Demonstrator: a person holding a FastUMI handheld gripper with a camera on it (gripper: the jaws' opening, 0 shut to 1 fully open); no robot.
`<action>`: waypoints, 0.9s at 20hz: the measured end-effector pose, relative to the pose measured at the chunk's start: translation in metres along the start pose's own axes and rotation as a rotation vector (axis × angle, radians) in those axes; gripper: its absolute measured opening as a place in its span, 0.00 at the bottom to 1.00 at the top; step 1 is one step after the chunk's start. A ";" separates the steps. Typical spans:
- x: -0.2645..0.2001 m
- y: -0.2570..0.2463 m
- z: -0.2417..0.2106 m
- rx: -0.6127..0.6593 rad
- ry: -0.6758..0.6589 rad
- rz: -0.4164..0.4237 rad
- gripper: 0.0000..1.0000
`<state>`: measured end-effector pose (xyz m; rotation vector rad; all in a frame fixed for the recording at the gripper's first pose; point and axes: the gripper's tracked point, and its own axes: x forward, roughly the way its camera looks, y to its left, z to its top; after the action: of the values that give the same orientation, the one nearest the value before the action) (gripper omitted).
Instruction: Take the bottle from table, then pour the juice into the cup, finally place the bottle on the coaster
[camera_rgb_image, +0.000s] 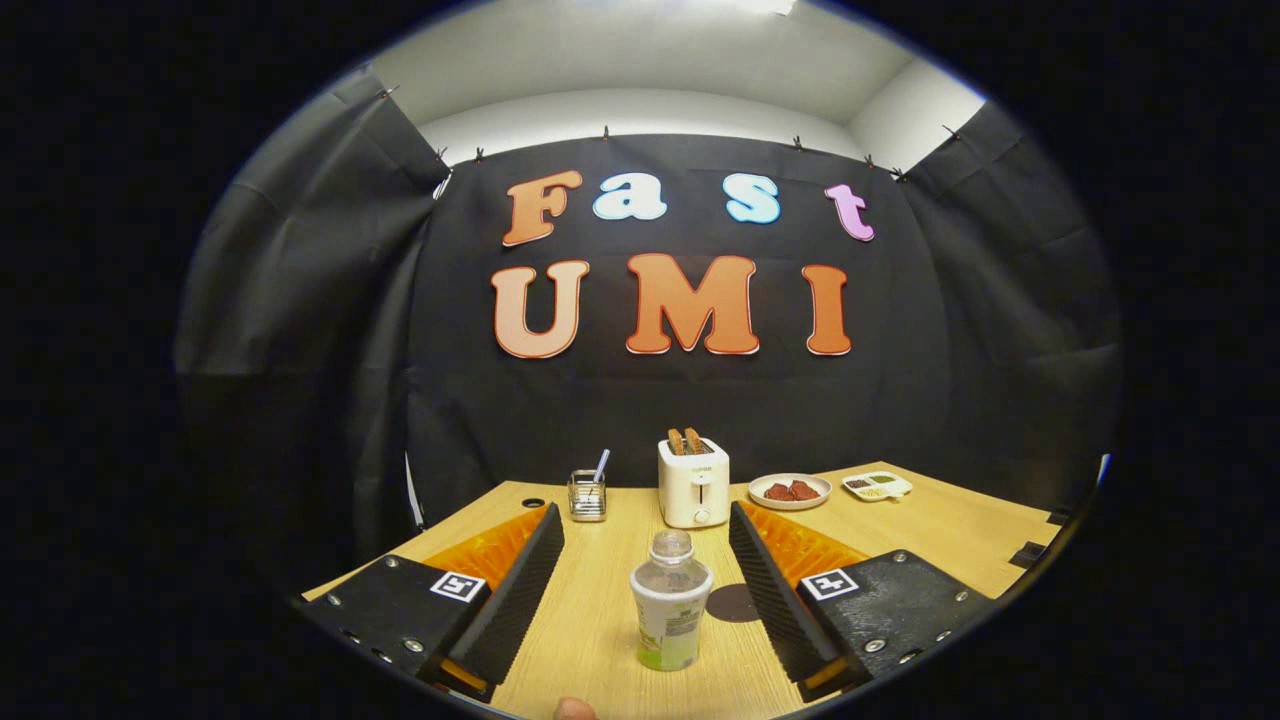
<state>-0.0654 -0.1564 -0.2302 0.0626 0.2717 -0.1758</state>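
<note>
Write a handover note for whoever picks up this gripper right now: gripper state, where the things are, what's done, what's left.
Hand-held gripper: open, fingers either side of the bottle, not touching it.
Bottle: upright on the table, between the fingers.
Coaster: dark disc just right of the bottle.
Cup: glass with a straw, beyond the fingers, left of the toaster.
Done: nothing yet.
Left: grasp, pour, set on coaster.

Black cloth wall (700, 400) behind wooden table (600, 620); white ceiling (640, 60), lit from above.
</note>
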 end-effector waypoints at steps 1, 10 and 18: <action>0.002 -0.001 -0.012 -0.007 0.017 0.003 0.99; 0.024 -0.010 -0.092 0.013 0.088 0.011 0.99; 0.042 -0.016 -0.133 -0.008 0.212 -0.009 0.99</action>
<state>-0.0633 -0.1677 -0.3702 0.0724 0.4840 -0.1776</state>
